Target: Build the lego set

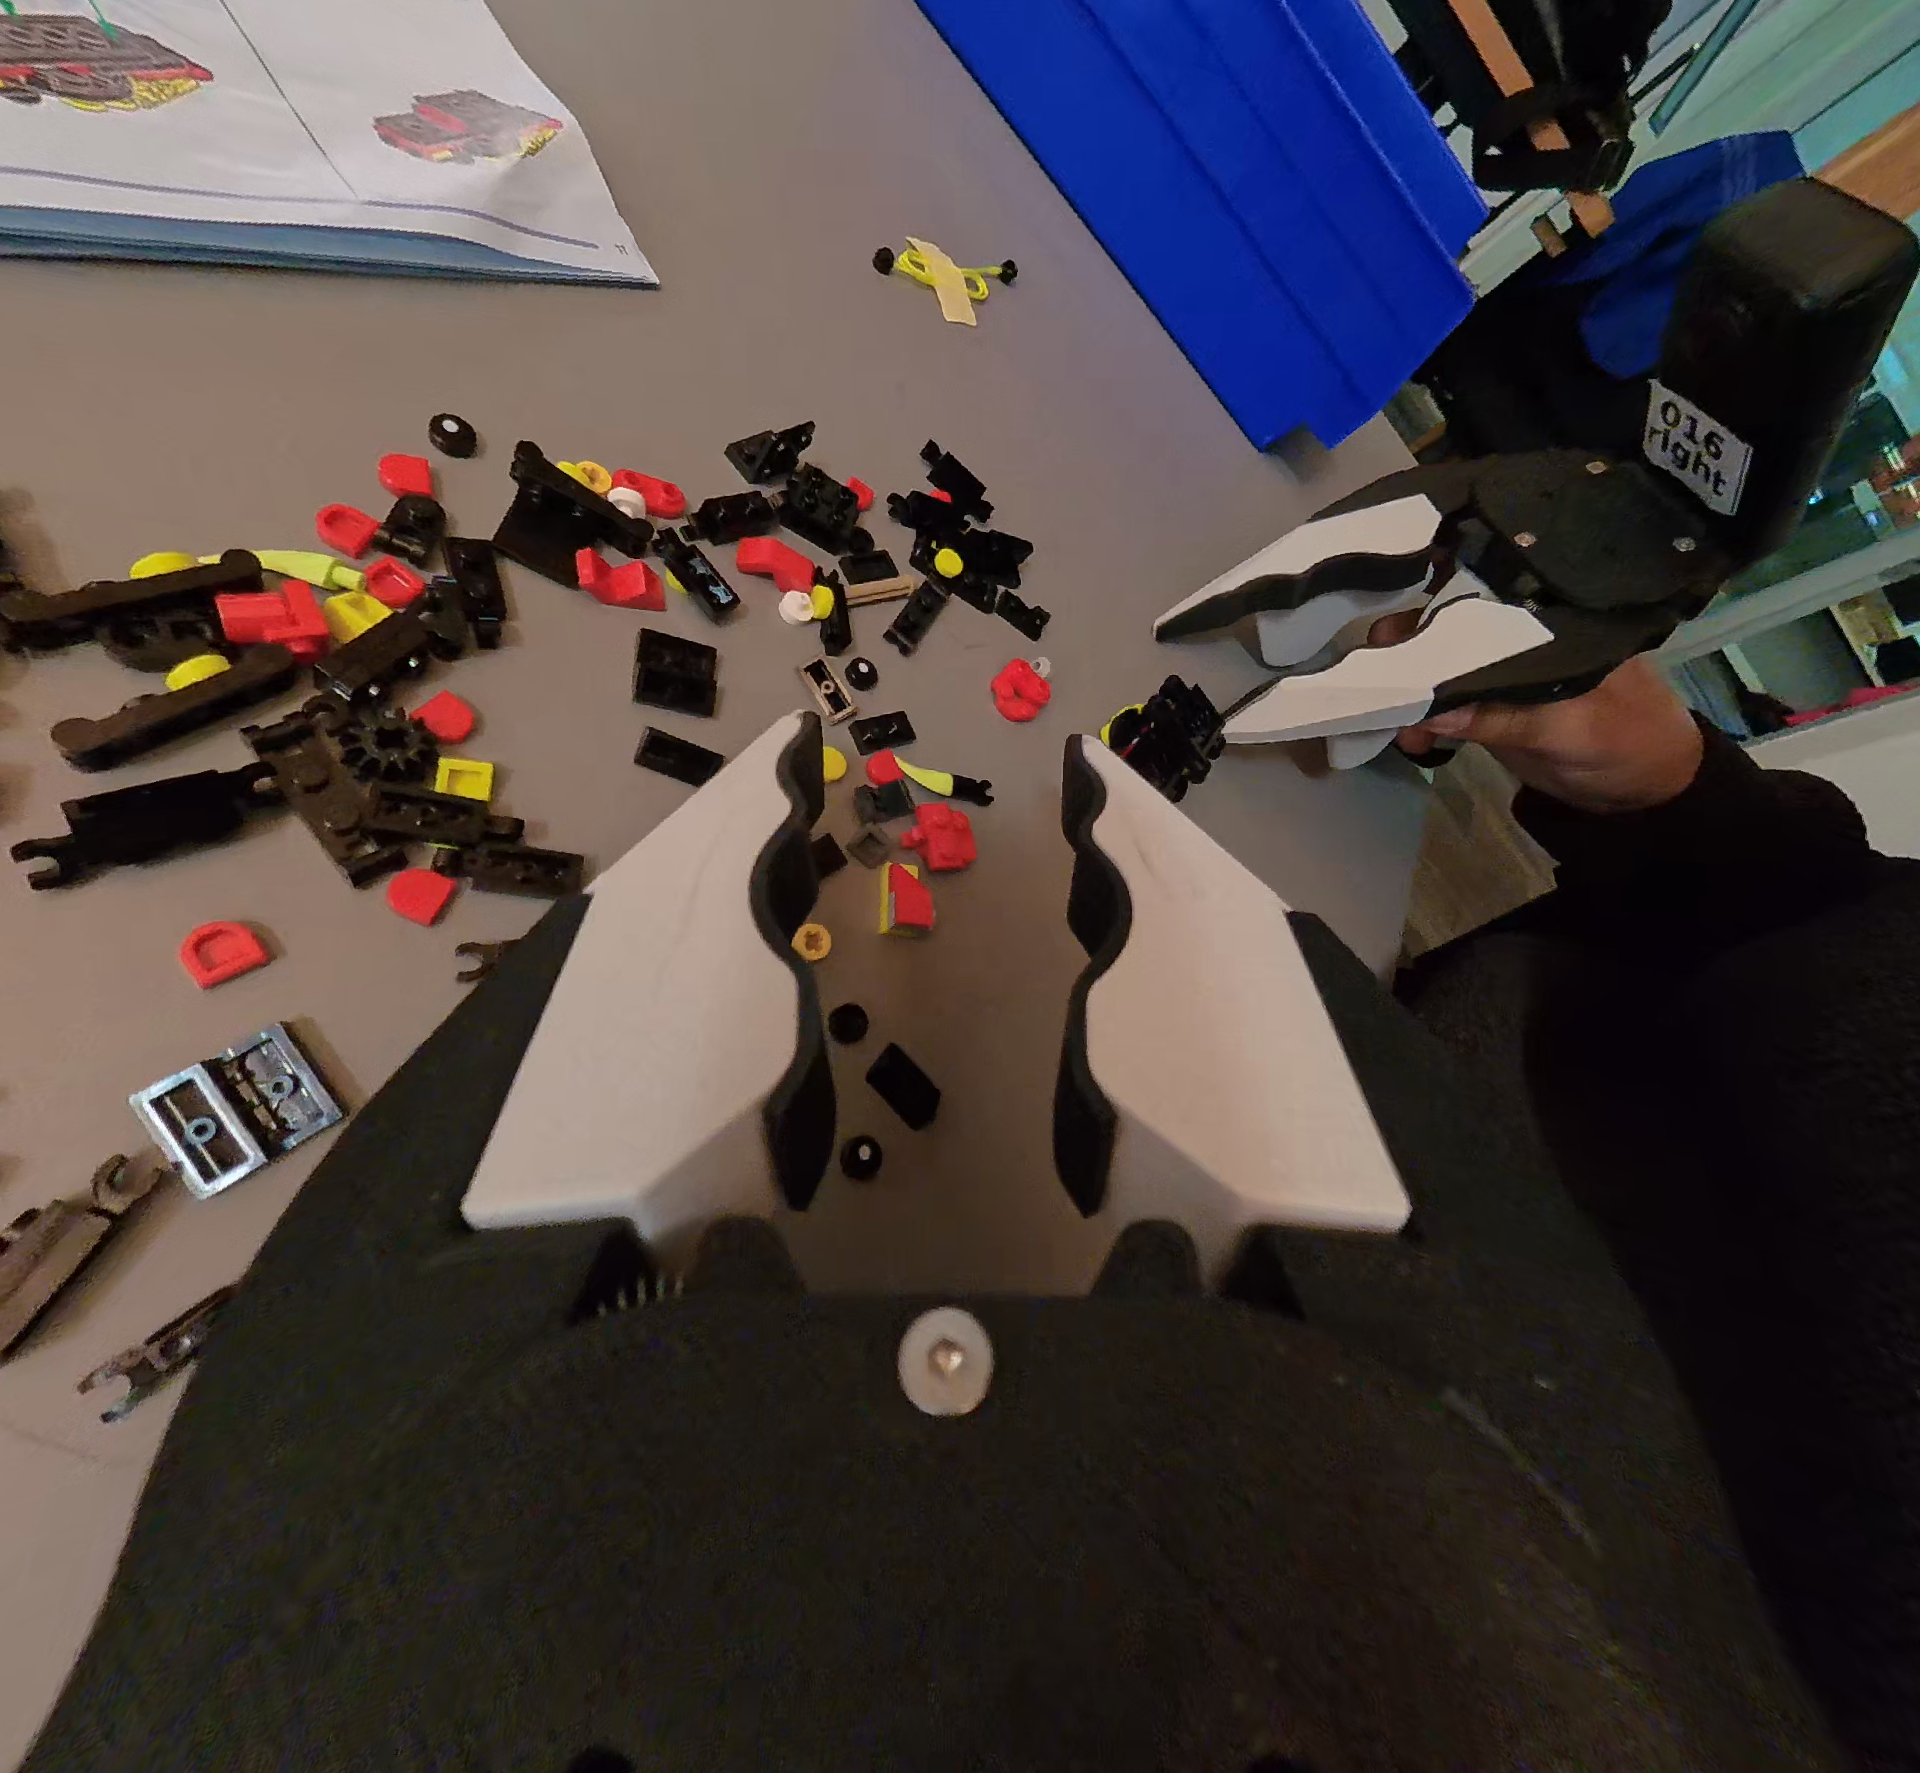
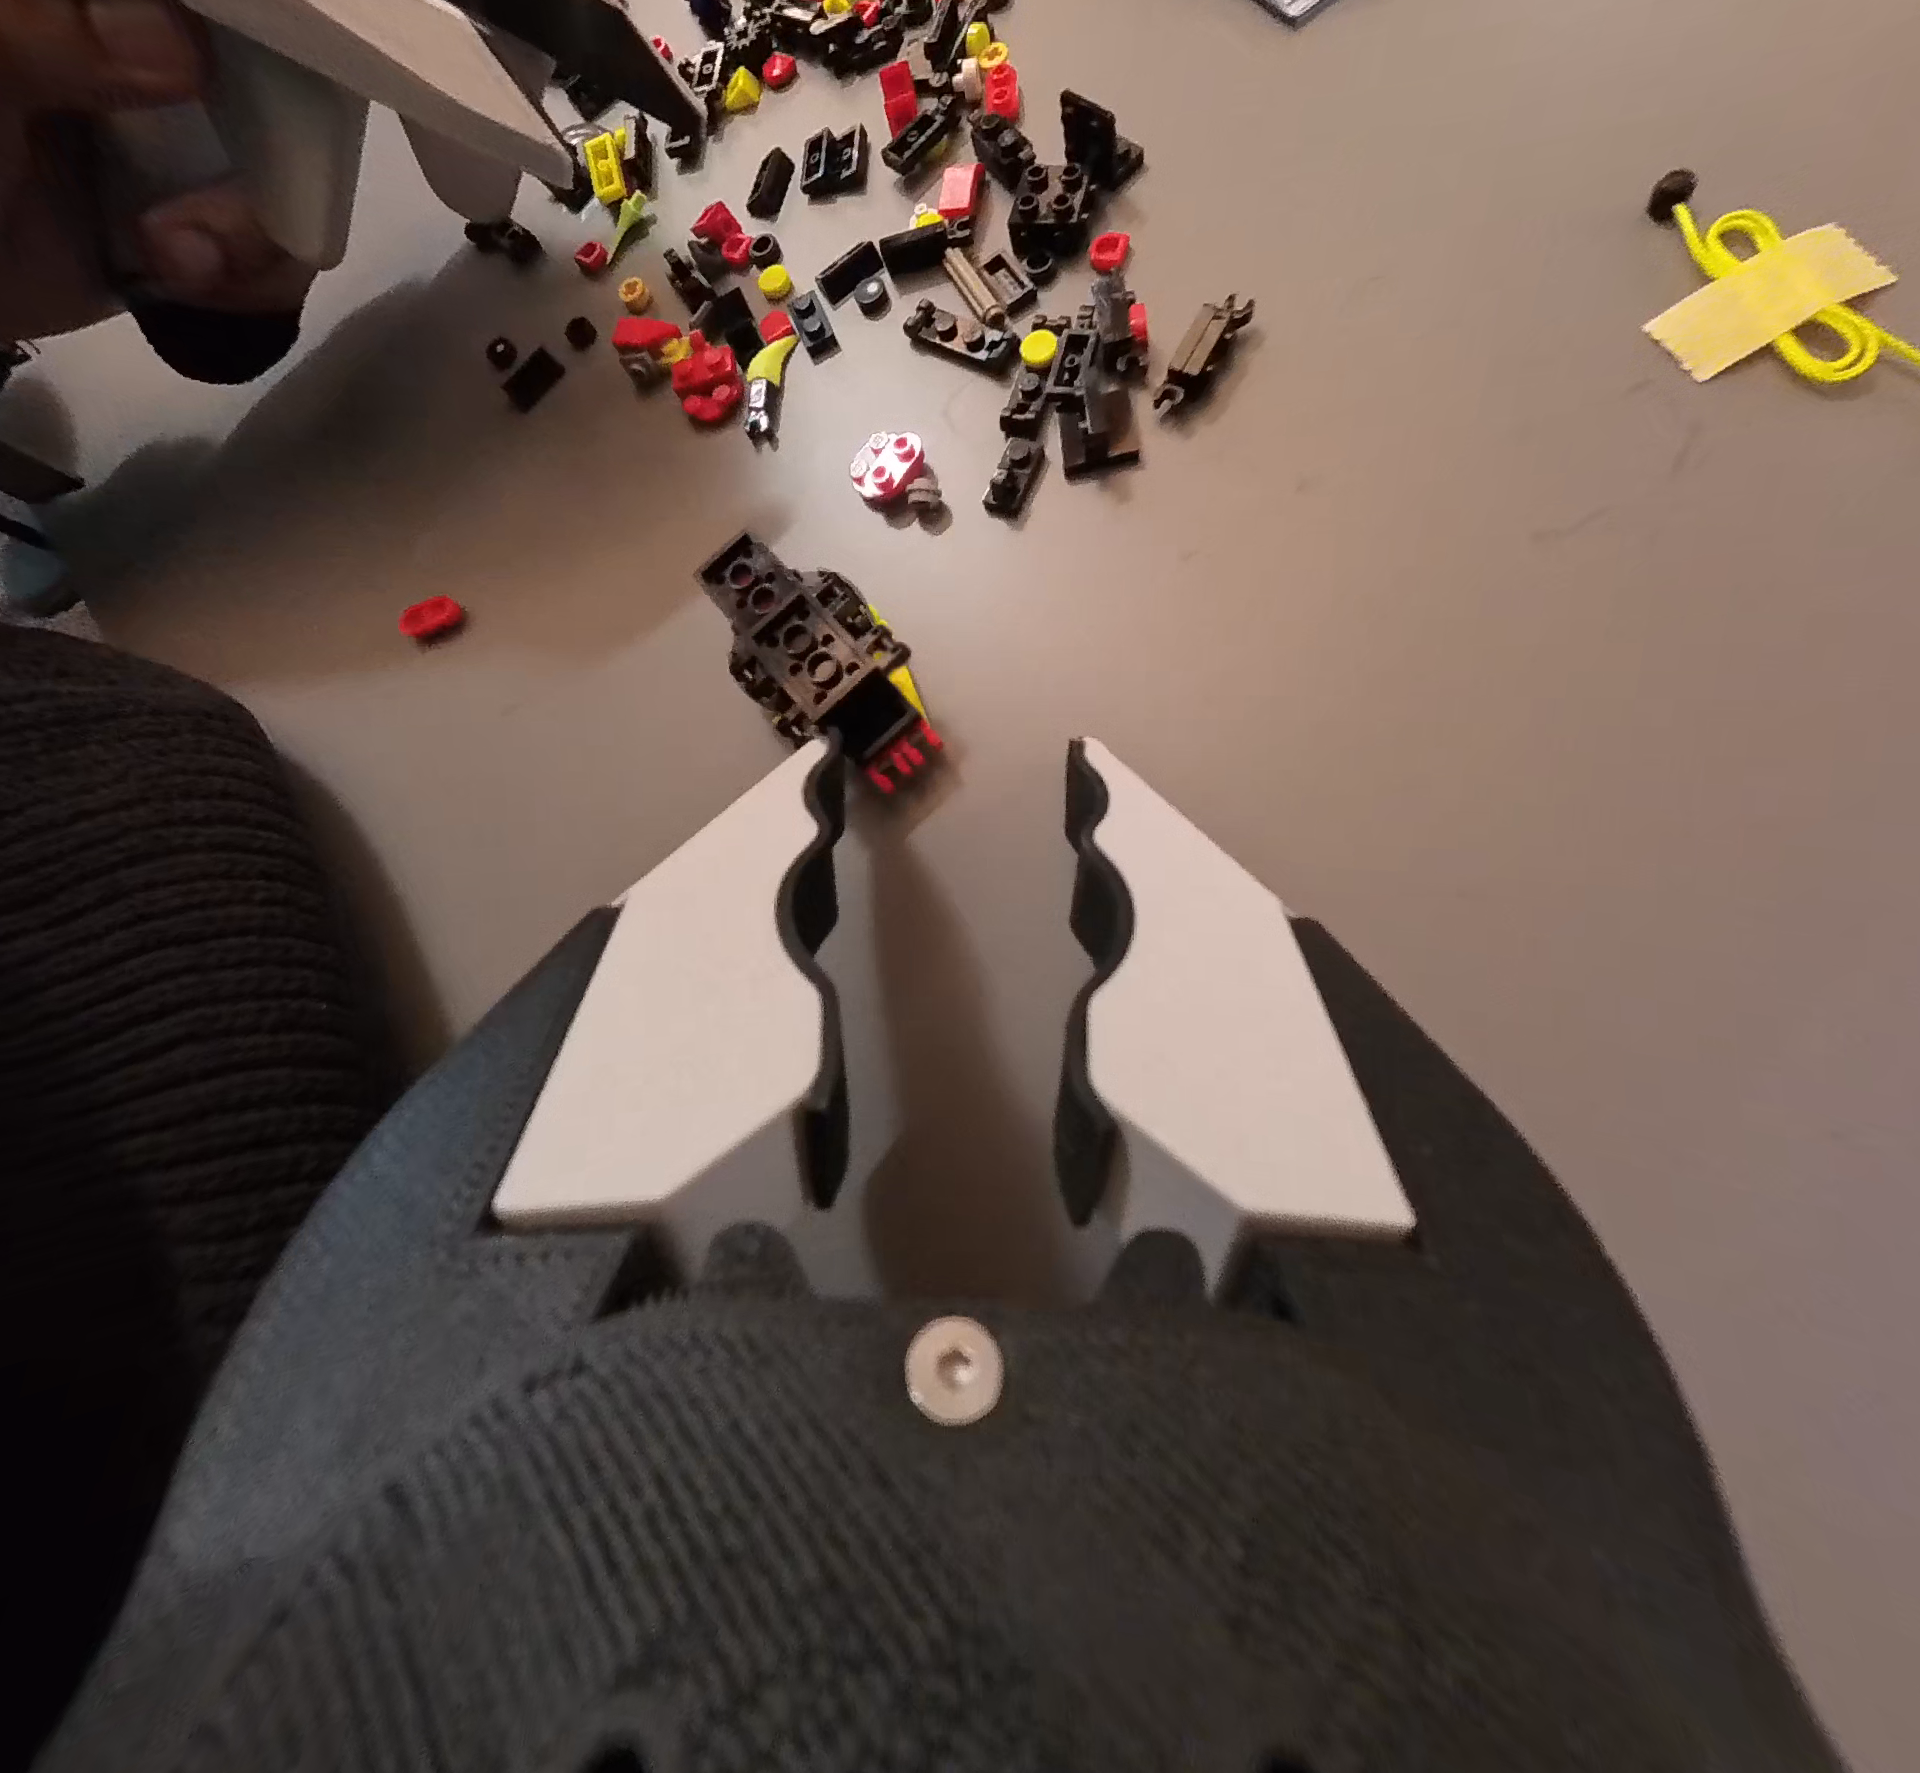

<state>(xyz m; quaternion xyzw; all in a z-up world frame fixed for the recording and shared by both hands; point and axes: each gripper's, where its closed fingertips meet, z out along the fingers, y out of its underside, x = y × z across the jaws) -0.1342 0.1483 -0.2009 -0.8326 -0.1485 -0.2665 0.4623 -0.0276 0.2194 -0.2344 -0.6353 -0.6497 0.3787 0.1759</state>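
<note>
Holding both my left gripper (image 1: 940, 757) and right gripper (image 2: 945, 752) wide and empty, I see the little black brick model (image 2: 805, 653) at 11 o'clock, touching my right tip, light, bumpy, easy to break.

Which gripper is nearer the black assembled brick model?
Right. The right gripper sits with its jaws open just short of the black assembled brick model; the left gripper hangs over the loose bricks beside it.

A: Bricks (image 1: 665, 570) at ten o'clock?
B: Glossy plastic, black, red, yellow. Table (image 1: 727, 61): smooth matt grey.
A: Booklet (image 1: 312, 82)?
B: Paper, slight sheen. Bin (image 1: 1174, 113) at one o'clock: glossy blue plastic. Left gripper (image 1: 940, 767): matt white fingers (image 1: 675, 944), black rubbery pads.
</note>
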